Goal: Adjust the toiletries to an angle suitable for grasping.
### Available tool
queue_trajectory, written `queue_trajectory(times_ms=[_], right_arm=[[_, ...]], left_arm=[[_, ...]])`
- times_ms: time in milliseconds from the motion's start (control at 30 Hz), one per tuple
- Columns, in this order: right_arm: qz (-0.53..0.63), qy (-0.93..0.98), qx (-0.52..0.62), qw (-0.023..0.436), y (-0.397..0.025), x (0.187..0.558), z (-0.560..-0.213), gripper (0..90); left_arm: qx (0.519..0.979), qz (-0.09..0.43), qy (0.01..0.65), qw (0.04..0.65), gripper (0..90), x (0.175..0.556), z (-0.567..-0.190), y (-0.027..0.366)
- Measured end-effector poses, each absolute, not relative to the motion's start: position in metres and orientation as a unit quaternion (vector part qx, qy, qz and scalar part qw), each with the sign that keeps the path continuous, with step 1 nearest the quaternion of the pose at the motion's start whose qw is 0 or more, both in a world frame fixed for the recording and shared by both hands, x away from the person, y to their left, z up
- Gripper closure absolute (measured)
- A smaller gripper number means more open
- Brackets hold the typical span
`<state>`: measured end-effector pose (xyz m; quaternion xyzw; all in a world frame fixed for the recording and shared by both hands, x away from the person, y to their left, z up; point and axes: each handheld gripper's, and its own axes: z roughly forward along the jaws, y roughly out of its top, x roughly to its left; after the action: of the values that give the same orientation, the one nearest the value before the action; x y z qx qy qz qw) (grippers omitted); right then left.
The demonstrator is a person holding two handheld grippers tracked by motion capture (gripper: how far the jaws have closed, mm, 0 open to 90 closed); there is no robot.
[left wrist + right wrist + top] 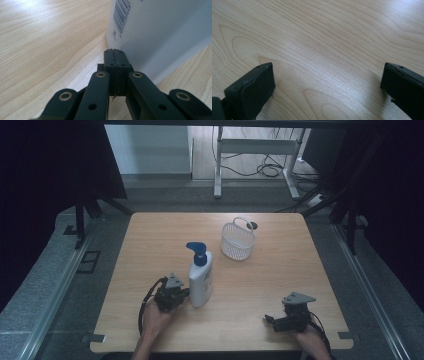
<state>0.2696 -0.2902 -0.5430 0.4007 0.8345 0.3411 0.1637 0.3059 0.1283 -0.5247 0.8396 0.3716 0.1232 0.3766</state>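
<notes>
You are holding your left gripper with its jaws pressed together, tips touching the base of the white pump bottle, which is standing upright just to its right. Your right gripper is hovering over bare table, jaws wide apart.

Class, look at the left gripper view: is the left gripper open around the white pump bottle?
No: the left gripper has its jaws pressed together, beside the white pump bottle.

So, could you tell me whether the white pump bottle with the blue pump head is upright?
Upright: the white pump bottle stands on its base, blue pump head on top.
</notes>
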Motion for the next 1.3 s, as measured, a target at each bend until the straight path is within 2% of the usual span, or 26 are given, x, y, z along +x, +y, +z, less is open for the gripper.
queue_trajectory(times_ms=[1300], right_arm=[[0.341,0.835,0.401,0.164,-0.29,0.27,-0.543,0.0]], left_arm=[[0.858,0.103,0.323,0.385,89.2,0.279,-0.513,0.102]])
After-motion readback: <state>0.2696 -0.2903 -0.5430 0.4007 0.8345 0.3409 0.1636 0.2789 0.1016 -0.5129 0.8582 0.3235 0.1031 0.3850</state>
